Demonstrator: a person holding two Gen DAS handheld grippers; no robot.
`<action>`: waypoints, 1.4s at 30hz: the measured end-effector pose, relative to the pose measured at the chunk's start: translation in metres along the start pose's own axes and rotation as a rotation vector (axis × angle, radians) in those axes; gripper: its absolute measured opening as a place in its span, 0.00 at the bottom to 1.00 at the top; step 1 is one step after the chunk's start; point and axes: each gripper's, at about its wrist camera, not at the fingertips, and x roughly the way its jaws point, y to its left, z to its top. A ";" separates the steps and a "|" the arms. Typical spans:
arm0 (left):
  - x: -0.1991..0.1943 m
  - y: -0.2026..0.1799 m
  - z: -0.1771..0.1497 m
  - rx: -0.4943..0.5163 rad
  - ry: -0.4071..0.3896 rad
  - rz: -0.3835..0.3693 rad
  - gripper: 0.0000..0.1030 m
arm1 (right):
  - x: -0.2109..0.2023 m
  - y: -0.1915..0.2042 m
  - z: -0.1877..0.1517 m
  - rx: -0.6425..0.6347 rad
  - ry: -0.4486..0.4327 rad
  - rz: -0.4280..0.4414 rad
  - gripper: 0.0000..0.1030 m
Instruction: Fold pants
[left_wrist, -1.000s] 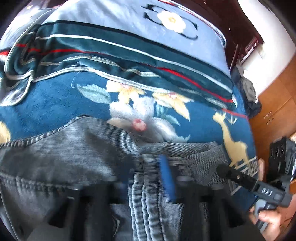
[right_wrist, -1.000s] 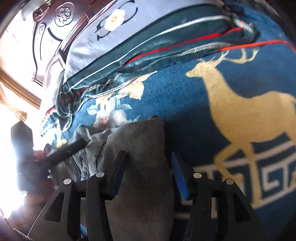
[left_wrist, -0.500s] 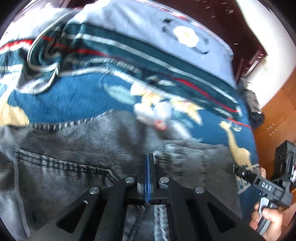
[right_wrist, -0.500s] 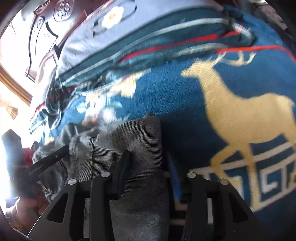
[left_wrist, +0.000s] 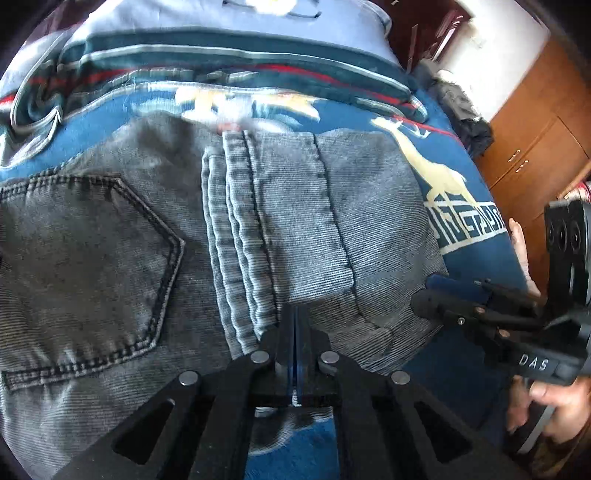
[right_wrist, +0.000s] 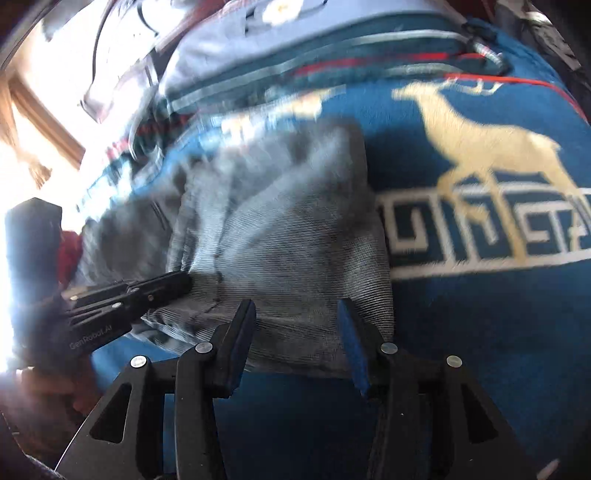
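Between our two grippers lay the pants (left_wrist: 280, 229), grey denim, spread flat on the bed. L gripper (left_wrist: 295, 332) was pinched fully closed at the near hem; whether it had cloth nipped between the pads or just sat on the edge, we couldn't tell. From the R cam it (right_wrist: 181, 282) showed at the jeans' left side, tip touching fabric. R gripper (right_wrist: 295, 332) stood w/ its fingers apart, straddling the near edge of the folded denim; the blue pads (right_wrist: 351, 343) weren't pressing it. Its jaws had just eased a bit wider, cloth lying between them. From the L cam the R gripper (left_wrist: 436, 295) sat at the jeans' right corner, our hand (left_wrist: 554, 406) wrapped on its handle.

Outward: a back pocket (left_wrist: 85, 266) faced up on the left, thick seams running down the middle. Under it all, a blue fleece blanket (right_wrist: 480, 332) w/ a tan deer (right_wrist: 491, 147) and a white key-pattern border. Farther back, a striped teal quilt (left_wrist: 221, 59), bunched, then a pale pillow (left_wrist: 229, 18). Room: wood cabinet (left_wrist: 532, 147) at right, dark clothes (left_wrist: 465, 110) heaped beside the bed, and bright window glare at the left of the R view.
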 end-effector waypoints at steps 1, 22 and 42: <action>-0.001 -0.002 -0.001 0.007 -0.005 0.011 0.03 | 0.001 0.004 -0.001 -0.033 -0.016 -0.018 0.43; -0.092 0.054 0.014 -0.135 -0.057 0.019 0.77 | -0.011 0.103 0.002 -0.201 -0.029 -0.074 0.64; -0.167 0.246 0.005 -0.387 -0.018 0.226 0.92 | 0.030 0.285 -0.019 -0.639 0.024 0.185 0.67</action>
